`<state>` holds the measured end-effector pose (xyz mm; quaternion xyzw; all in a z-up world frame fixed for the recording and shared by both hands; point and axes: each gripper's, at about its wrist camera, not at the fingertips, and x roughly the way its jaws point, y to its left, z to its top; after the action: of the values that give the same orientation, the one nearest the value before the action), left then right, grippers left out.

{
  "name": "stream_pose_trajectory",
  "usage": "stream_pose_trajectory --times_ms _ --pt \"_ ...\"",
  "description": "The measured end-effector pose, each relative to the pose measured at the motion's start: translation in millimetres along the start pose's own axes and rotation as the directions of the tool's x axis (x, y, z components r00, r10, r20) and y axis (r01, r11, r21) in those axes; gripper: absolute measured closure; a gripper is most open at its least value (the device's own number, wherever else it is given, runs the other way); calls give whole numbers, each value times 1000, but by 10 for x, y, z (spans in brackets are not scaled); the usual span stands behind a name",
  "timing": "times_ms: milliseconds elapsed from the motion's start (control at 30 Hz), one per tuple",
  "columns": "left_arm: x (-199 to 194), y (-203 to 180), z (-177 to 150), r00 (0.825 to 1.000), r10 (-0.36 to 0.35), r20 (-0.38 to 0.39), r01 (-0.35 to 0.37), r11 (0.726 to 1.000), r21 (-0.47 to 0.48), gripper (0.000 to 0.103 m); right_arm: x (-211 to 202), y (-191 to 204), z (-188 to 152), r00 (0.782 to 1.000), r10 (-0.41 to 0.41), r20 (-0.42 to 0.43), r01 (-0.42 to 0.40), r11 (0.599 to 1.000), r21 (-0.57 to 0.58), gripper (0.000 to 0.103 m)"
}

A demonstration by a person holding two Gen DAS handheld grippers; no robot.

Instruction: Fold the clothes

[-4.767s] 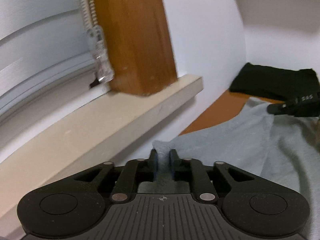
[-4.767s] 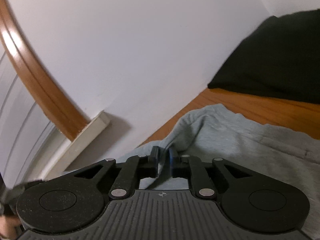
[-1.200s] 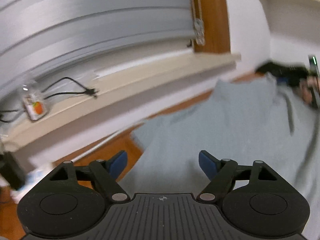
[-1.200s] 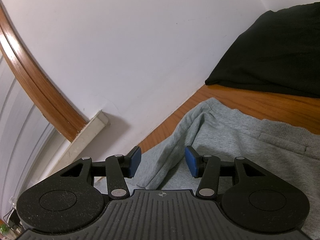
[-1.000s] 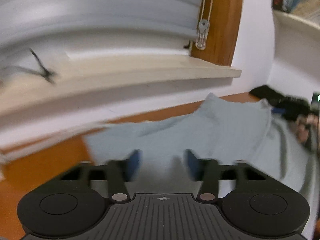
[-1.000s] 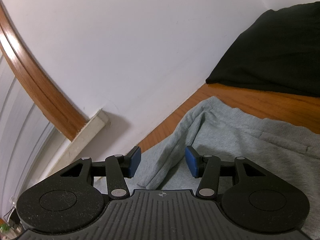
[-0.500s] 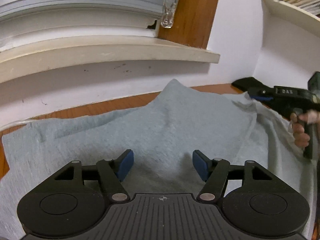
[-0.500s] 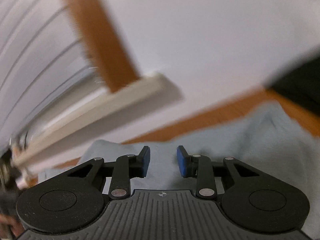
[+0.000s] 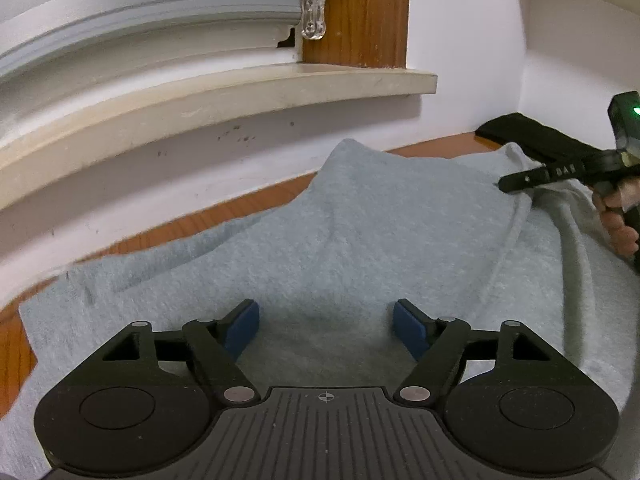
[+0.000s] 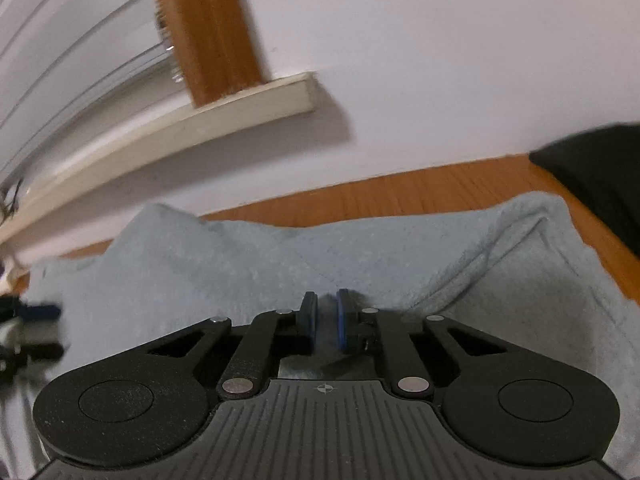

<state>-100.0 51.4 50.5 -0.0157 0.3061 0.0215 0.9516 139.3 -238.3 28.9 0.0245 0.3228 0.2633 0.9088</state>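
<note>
My left gripper point(image 9: 326, 326) hovers low over the grey garment point(image 9: 360, 240) with its blue pads spread wide and nothing between them, while my right gripper point(image 10: 325, 320) has its pads drawn nearly together, a thin slit left between them; whether a pinch of cloth sits in that slit I cannot tell. The garment lies spread on the wooden table point(image 10: 420, 188), its far edge just short of the wall below the window sill point(image 9: 240, 92), with one corner peaked up toward that sill and a ridge running along its right side. A black garment point(image 10: 600, 176) lies on the table beyond its right end. To fold cleanly, I judge each grip should take the edge squarely and carry both sides level, so that ridge flattens.
</note>
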Motion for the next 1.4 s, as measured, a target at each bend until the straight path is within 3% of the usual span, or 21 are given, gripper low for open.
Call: stream_pose_trajectory --times_ms 100,133,200,233,300,500,767,933,1167,1300,1400 --pt "85 -72 157 999 -32 32 31 999 18 31 17 21 -15 1000 7 7 -7 1000 -19 86" --pt "114 -96 209 998 -43 43 42 999 24 37 21 15 -17 1000 14 7 -13 1000 -17 85" --pt "171 -144 313 996 -64 64 62 997 37 61 22 -18 -27 999 31 8 -31 1000 5 85" --pt "228 -159 375 995 -79 67 76 996 39 79 12 -38 -36 999 38 9 -38 999 15 85" --pt "470 -135 511 993 -107 44 106 994 13 79 -1 -68 -48 999 50 11 -50 998 31 85" --pt "1037 30 600 999 -22 -28 21 999 -36 79 19 -38 -41 999 45 11 -46 999 27 85" --pt "1104 127 577 1000 -16 -18 15 999 -50 74 41 -16 -34 999 38 7 -38 999 -2 85" --pt "1168 223 642 1000 -10 -19 9 1000 -20 73 143 83 26 1000 -6 4 6 998 -68 85" --pt "1273 294 718 1000 3 -21 -3 1000 8 72 302 83 133 999 -34 9 35 997 -76 85" --pt "1314 280 748 999 31 -15 -30 999 39 68 375 96 182 999 -49 11 50 995 -89 85" --pt "1189 149 716 995 101 10 -101 988 116 62 360 139 171 998 -57 11 58 991 -117 84"
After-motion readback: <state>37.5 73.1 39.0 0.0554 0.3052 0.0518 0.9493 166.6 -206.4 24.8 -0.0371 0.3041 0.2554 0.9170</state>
